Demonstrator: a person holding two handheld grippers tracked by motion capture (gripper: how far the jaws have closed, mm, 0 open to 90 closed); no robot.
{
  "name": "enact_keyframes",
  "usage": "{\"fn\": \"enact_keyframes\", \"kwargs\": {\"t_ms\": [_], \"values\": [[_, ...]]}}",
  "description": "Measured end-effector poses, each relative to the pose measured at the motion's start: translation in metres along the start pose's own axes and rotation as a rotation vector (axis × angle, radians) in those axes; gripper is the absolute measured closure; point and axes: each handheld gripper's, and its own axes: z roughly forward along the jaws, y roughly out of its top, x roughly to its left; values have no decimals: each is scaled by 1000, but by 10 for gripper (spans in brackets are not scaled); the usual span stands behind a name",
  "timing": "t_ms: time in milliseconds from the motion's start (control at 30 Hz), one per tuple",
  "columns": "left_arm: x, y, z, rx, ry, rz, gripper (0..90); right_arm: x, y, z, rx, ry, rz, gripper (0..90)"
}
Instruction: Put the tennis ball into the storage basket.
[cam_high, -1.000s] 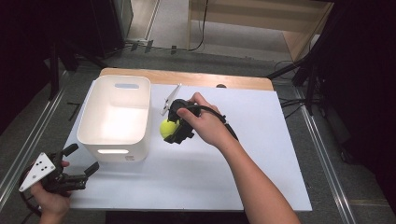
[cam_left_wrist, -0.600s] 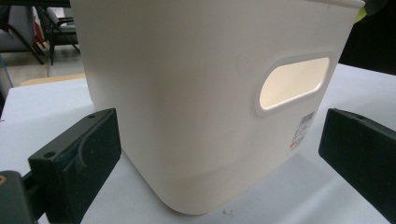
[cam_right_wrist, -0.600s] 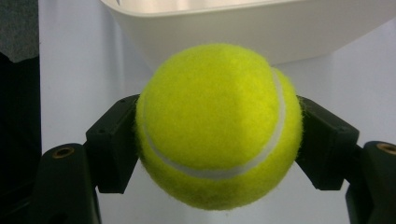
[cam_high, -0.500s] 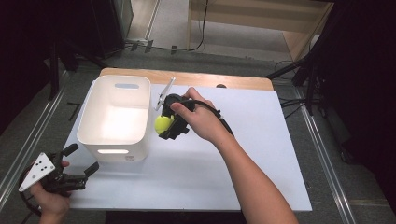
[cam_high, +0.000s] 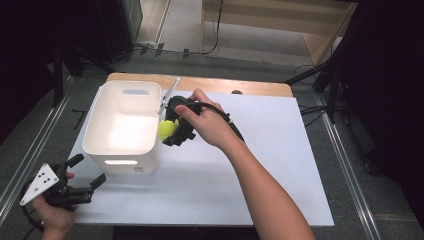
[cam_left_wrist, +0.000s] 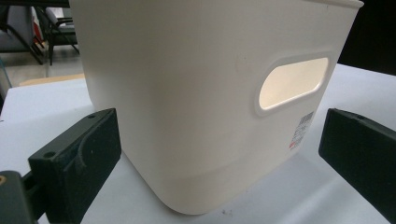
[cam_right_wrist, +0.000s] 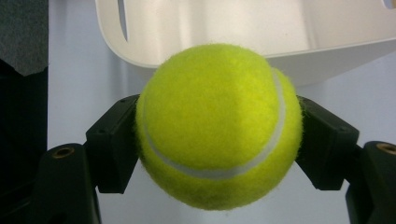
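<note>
Tennis ball (cam_right_wrist: 217, 123): round, no long axis; seam runs crosswise. Right gripper (cam_high: 172, 131) fingers clamp it beside white bin (cam_high: 122, 125). Left gripper (cam_high: 80, 181) fingers wide, empty.

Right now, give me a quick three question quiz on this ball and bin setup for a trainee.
1. True or false: the right gripper is clamped on the tennis ball.
2. Where is the ball relative to the white bin? A inside it, B just outside its right wall near the rim, C on the table by the left gripper.
3. Fill in: the left gripper's jaws stand ____ with nothing between the pads.

Key: 1 true. 2 B. 3 open.
</note>
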Motion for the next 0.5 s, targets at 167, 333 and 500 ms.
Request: {"fn": "enact_keyframes", "kwargs": {"t_ms": [167,333,500], "values": [[0,0,0,0,-1,0,0,0,6,-1,-1,-3,-2,233],[0,0,0,0,-2,-2,0,0,13,-3,5,-8,-16,233],[0,0,0,-2,-2,-4,0,0,20,-7,1,-7,-30,233]]}}
